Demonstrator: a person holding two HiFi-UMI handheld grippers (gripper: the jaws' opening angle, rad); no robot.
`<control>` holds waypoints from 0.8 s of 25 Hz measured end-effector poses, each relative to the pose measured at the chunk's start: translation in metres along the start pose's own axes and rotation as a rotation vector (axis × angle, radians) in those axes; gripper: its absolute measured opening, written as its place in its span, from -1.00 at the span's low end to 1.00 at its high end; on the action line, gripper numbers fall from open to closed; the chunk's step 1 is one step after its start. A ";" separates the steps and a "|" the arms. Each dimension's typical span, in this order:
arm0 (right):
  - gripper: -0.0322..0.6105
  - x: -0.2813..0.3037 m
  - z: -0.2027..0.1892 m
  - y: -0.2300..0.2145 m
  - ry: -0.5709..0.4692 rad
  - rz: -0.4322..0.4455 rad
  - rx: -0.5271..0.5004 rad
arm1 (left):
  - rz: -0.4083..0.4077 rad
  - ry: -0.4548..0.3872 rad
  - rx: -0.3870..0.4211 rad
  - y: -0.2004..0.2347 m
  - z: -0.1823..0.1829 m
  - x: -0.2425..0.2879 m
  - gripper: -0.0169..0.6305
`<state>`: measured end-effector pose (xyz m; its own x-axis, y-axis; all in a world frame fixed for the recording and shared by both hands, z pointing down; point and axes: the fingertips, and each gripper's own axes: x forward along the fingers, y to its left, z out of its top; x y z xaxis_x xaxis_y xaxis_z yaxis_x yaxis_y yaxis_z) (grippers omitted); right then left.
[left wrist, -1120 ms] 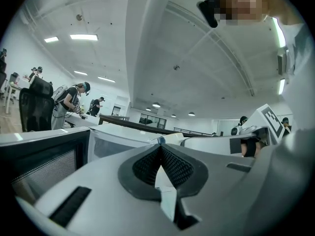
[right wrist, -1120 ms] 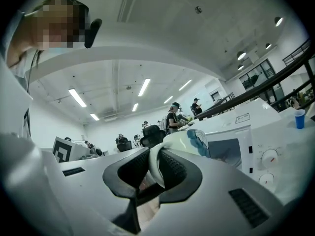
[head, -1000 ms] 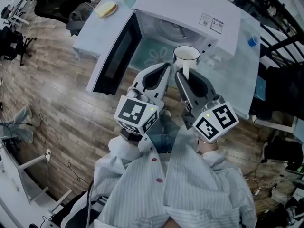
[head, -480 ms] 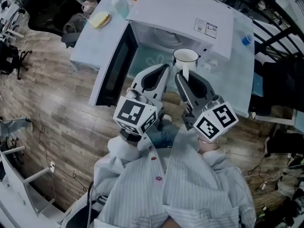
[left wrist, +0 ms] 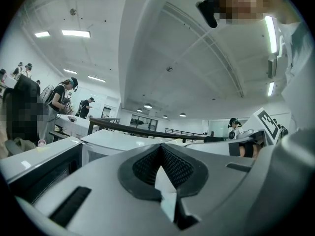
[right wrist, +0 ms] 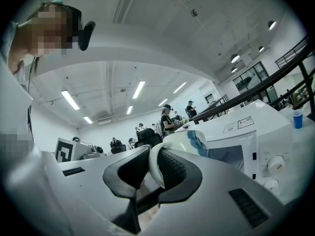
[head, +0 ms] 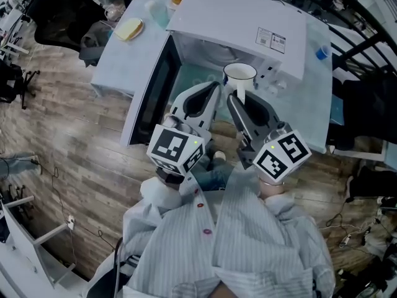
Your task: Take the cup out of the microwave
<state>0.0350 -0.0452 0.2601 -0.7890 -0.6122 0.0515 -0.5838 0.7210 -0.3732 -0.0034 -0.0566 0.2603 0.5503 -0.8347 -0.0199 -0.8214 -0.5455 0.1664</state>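
Observation:
A white cup (head: 240, 74) hangs in front of the open white microwave (head: 248, 23), over its front sill. My right gripper (head: 236, 97) is shut on the cup's handle. In the right gripper view the handle (right wrist: 153, 162) sits between the dark pads and the cup body (right wrist: 193, 140) rises just beyond them. My left gripper (head: 214, 90) is beside the cup on its left, jaws together and holding nothing. In the left gripper view (left wrist: 160, 156) the pads meet with only a thin bright slit between them. The microwave door (head: 152, 92) swings out to the left.
The microwave stands on a pale blue table (head: 124, 58). On the table behind it are a plate with something yellow (head: 129, 28) and a clear cup (head: 155, 8); a blue cup (head: 321, 53) stands at the right. Wooden floor lies to the left, black railings to the right.
The cup stays held in front of the microwave opening. Both grippers keep their grip and place; only the head view has shifted a little.

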 end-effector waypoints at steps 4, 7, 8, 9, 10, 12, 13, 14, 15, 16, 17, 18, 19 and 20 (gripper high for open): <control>-0.64 0.004 0.000 0.001 0.009 0.000 -0.006 | -0.004 0.001 -0.002 0.005 0.001 0.002 -0.92; -0.64 0.005 -0.001 0.000 0.015 -0.002 -0.009 | -0.011 0.004 -0.007 0.005 0.000 0.005 -0.92; -0.64 0.005 -0.001 -0.001 0.017 -0.003 -0.011 | -0.013 0.006 -0.007 0.005 -0.001 0.006 -0.92; -0.65 0.005 -0.001 -0.001 0.019 -0.005 -0.013 | -0.016 0.008 -0.008 0.005 -0.002 0.007 -0.92; -0.64 0.005 -0.002 -0.002 0.021 -0.008 -0.014 | -0.019 0.010 -0.008 0.004 -0.002 0.008 -0.92; -0.64 0.005 -0.003 -0.002 0.026 -0.011 -0.014 | -0.022 0.012 -0.008 0.003 -0.003 0.009 -0.92; -0.64 0.004 -0.003 -0.002 0.028 -0.011 -0.013 | -0.021 0.013 -0.010 0.003 -0.003 0.009 -0.92; -0.64 0.004 -0.004 -0.003 0.031 -0.010 -0.012 | -0.021 0.014 -0.012 0.002 -0.004 0.009 -0.92; -0.64 0.003 -0.005 -0.003 0.033 -0.010 -0.010 | -0.021 0.015 -0.014 0.002 -0.005 0.010 -0.92; -0.64 0.003 -0.005 -0.003 0.034 -0.010 -0.009 | -0.020 0.016 -0.015 0.002 -0.006 0.010 -0.92; -0.64 0.002 -0.006 -0.004 0.034 -0.010 -0.008 | -0.019 0.016 -0.015 0.001 -0.006 0.010 -0.92; -0.64 0.002 -0.005 -0.004 0.034 -0.011 -0.008 | -0.018 0.015 -0.016 0.001 -0.007 0.010 -0.92; -0.64 0.001 -0.005 -0.004 0.034 -0.012 -0.008 | -0.017 0.014 -0.017 0.001 -0.007 0.009 -0.92; -0.64 0.001 -0.005 -0.004 0.034 -0.013 -0.008 | -0.015 0.014 -0.017 0.001 -0.007 0.009 -0.92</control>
<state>0.0353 -0.0470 0.2665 -0.7876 -0.6100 0.0877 -0.5951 0.7159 -0.3653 0.0015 -0.0641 0.2668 0.5646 -0.8253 -0.0084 -0.8105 -0.5563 0.1833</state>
